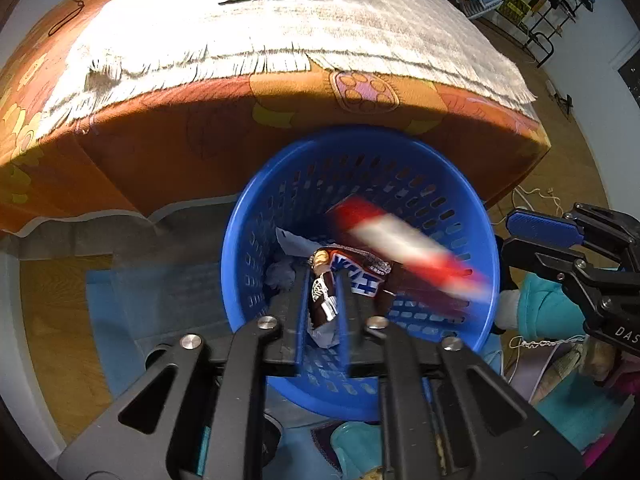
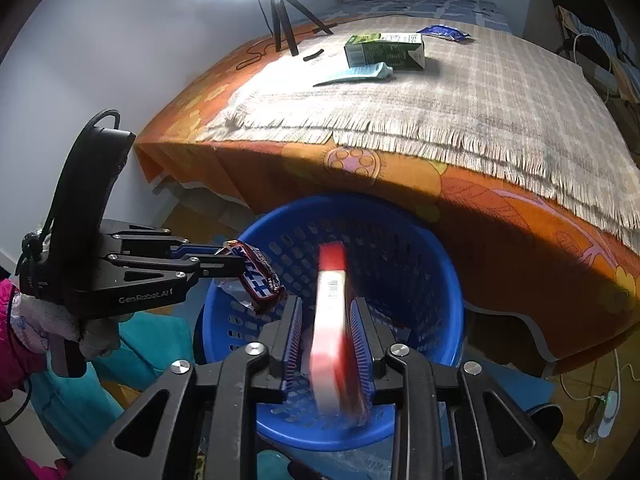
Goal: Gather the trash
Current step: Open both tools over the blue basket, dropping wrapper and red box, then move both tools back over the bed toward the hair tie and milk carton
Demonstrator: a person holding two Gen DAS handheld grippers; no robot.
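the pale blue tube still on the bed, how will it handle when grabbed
The tube looks squeezed flat toward its tail, so it will probably flex and feel light. Lying flat on the woven cover, it seems unlikely to roll. Its smooth skin may slip between pads.

Blue basket (image 1: 248, 240): glossy perforated plastic. Choc wrapper (image 1: 362, 274): shiny foil. Bed throw (image 2: 460, 92): rough woven cloth w/ fringe.

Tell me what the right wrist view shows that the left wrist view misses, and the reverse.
Only the right wrist view: a blue foil packet far back on the bed, and a black tripod whole under a bright lamp.

Only the left wrist view: white crumpled paper inside the blue slotted plastic basket, and a clothes rack.

Both: basket, brown candy wrapper, blurred red-and-white pack, green carton, pale blue tube.
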